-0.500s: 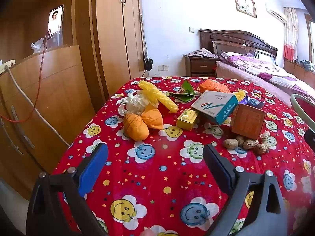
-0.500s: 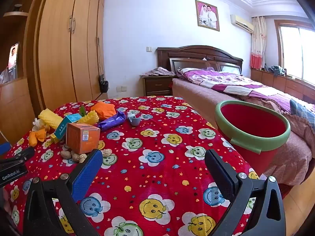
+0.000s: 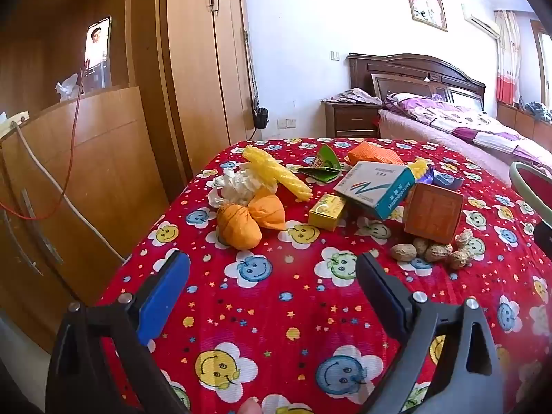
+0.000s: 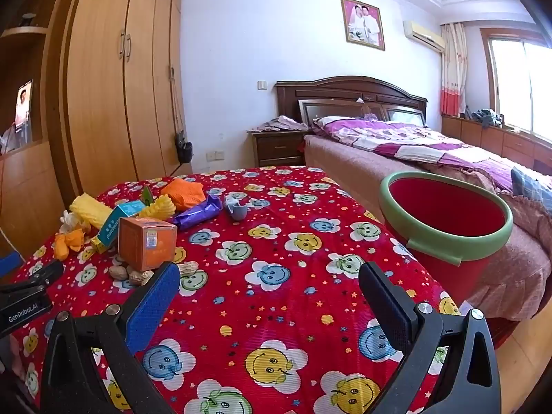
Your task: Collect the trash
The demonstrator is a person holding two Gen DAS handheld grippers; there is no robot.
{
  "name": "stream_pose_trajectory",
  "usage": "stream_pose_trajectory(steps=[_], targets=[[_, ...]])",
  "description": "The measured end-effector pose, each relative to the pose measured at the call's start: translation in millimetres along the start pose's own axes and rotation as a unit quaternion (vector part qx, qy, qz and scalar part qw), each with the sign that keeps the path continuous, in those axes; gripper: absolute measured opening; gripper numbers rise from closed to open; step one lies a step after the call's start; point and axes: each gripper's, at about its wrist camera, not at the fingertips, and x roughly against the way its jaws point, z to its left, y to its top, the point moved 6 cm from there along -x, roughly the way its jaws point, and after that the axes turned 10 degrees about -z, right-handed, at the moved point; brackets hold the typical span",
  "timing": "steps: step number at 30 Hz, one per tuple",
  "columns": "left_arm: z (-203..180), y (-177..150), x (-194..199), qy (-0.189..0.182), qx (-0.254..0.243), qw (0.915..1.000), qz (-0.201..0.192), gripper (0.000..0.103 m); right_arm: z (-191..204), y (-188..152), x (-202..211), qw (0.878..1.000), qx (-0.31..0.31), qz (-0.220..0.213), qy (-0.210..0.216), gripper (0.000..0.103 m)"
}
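Observation:
Trash lies in a heap on the red smiley-print tablecloth (image 3: 283, 310): an orange wrapper bundle (image 3: 241, 224), crumpled white tissue (image 3: 234, 186), yellow foam netting (image 3: 276, 172), a small yellow box (image 3: 327, 212), a white and teal carton (image 3: 374, 186), an orange box (image 3: 433, 212) and several peanuts (image 3: 431, 250). My left gripper (image 3: 272, 276) hovers open just short of the heap, nothing between its fingers. My right gripper (image 4: 269, 289) is open over bare cloth, right of the orange box (image 4: 146, 241). A red bin with a green rim (image 4: 445, 214) stands at the table's right edge.
A purple wrapper (image 4: 200, 214) and a small grey cup (image 4: 236, 208) lie behind the heap. Wooden wardrobes (image 4: 114, 79) line the left wall, with a low cabinet (image 3: 79, 172) close to the table's left side. A bed (image 4: 431, 151) runs behind the bin.

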Motion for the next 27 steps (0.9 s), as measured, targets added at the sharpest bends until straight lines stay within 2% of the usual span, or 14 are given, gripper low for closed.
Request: stream_pose_trajectory(steps=[27], targets=[[-5.8,3.0,3.1,0.007,-0.010,0.9999,0.000,0.097,3.1,2.6,5.3,1.000,0.005,-0.018,0.001,0.103]])
